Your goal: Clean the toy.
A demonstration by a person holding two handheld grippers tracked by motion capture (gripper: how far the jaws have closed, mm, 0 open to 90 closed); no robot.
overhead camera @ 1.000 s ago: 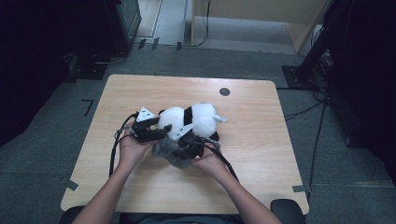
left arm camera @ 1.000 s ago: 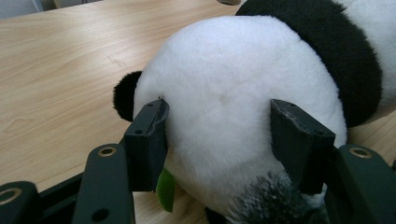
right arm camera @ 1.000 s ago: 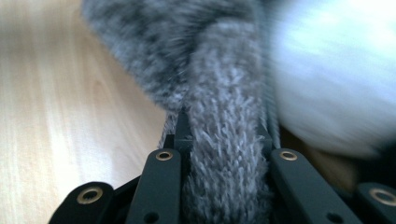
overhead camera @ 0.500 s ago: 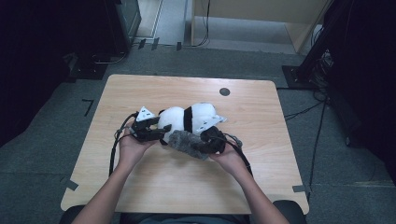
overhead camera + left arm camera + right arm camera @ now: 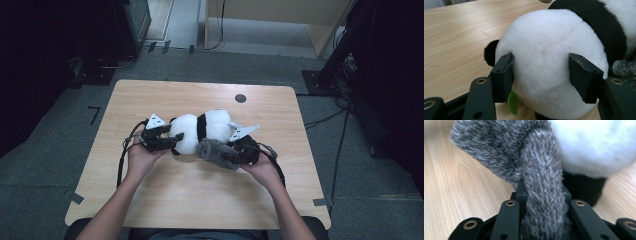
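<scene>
A black-and-white panda plush (image 5: 200,129) lies on its side in the middle of the wooden table (image 5: 150,95). My left gripper (image 5: 172,140) is at its left end, the pads pressed into a round white part of the plush (image 5: 549,50) from both sides. Along the plush's near side lies a grey furry piece (image 5: 216,152). My right gripper (image 5: 241,151) is shut on that piece's right end. In the right gripper view the grey fur (image 5: 536,170) runs up from between the jaws, with the panda's white body (image 5: 594,145) just behind it.
A small black round mark (image 5: 240,98) sits near the table's far edge. A green tag (image 5: 512,102) hangs under the plush. Bare wood lies in front of the hands and to the left. Dark equipment and cables stand on the floor around the table.
The right hand has moved to the right along the panda's near side, drawing the grey furry piece with it. The left hand and the panda have stayed put.
</scene>
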